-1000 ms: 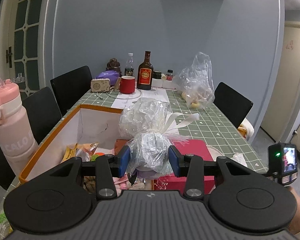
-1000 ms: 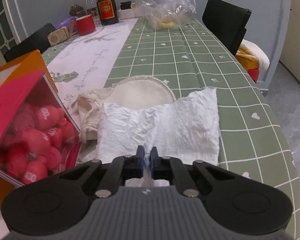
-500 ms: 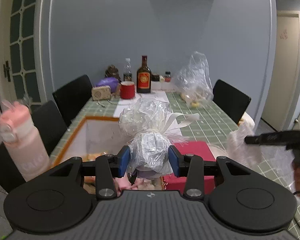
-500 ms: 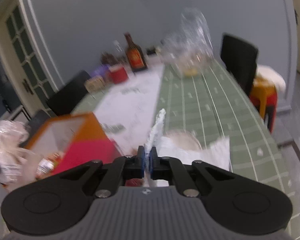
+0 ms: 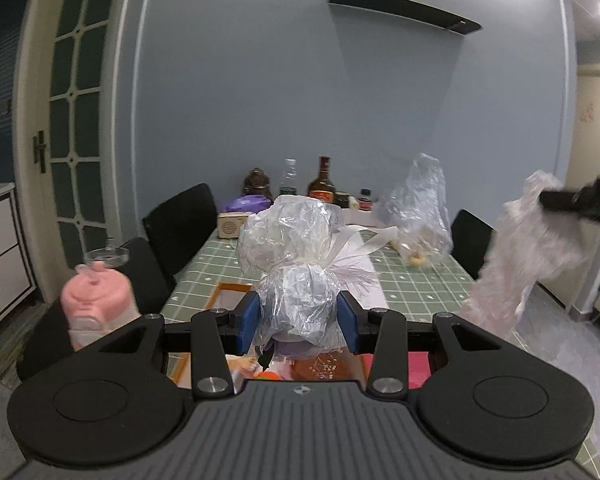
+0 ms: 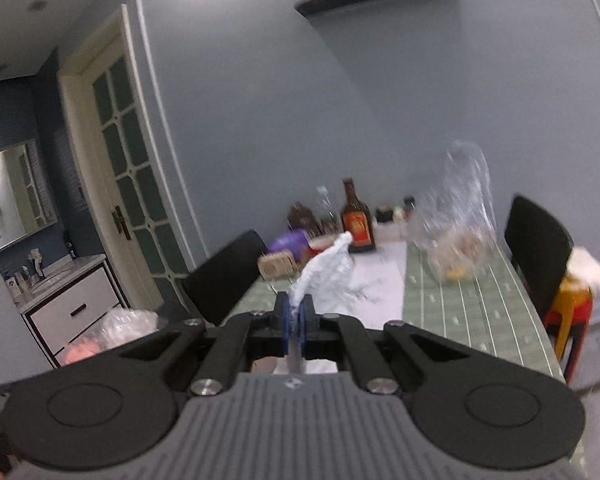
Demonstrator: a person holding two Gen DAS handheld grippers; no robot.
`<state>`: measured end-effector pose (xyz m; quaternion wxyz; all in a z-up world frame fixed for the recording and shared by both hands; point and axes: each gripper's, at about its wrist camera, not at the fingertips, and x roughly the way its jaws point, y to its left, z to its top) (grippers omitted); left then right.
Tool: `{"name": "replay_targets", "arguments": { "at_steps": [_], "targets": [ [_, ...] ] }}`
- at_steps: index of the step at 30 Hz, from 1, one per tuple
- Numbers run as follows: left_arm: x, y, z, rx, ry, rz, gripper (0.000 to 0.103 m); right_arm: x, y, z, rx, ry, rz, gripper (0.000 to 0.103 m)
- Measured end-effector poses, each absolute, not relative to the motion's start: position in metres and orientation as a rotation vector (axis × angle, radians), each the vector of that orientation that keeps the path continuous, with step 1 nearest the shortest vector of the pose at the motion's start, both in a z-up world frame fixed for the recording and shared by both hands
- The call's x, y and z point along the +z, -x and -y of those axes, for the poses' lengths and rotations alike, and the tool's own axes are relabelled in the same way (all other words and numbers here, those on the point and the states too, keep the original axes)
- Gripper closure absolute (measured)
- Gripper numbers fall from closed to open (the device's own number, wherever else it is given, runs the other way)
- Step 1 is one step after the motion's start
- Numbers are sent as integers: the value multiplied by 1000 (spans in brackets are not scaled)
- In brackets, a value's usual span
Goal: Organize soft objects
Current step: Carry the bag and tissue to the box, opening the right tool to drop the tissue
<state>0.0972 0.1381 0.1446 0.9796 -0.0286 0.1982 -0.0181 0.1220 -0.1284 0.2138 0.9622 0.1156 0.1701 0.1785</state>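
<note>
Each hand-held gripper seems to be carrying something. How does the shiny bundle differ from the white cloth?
The cellophane-wrapped bundle is clear, crinkly and ribbon-tied; the white cloth is opaque and plain. The bundle is bulky, so the left hand-held gripper grips it with jaws apart; the cloth is thin, pinched in the shut right hand-held gripper. The bundle stands upright; the cloth dangles. Both are held above the table.

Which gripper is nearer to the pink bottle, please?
Left. The left gripper, shut on the wrapped bundle, is just right of the pink bottle; the right gripper holds the white cloth farther right.

Bottles (image 5: 321, 182) and a clear plastic bag (image 5: 421, 208) crowd the table's (image 5: 431, 288) far end at twelve o'clock; its green middle lies open; chairs (image 5: 180, 224) flank both sides.
</note>
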Motion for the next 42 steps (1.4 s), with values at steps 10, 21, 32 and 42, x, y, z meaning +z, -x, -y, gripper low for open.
{"name": "replay_targets", "arguments": {
  "at_steps": [10,21,32,42],
  "targets": [
    [140,-125,-185,9,107,-422,55,270,-136,56,446,-161,-283,101],
    [121,-162,-212,38,206,-397,55,261,-178,-13,546,-135,-293,101],
    [94,-190,-207,2,167,-471,56,190,-253,-64,493,-7,-438,101],
    [85,-189,-202,-74,153,-522,56,82,-321,-88,516,-26,-759,101]
  ]
}}
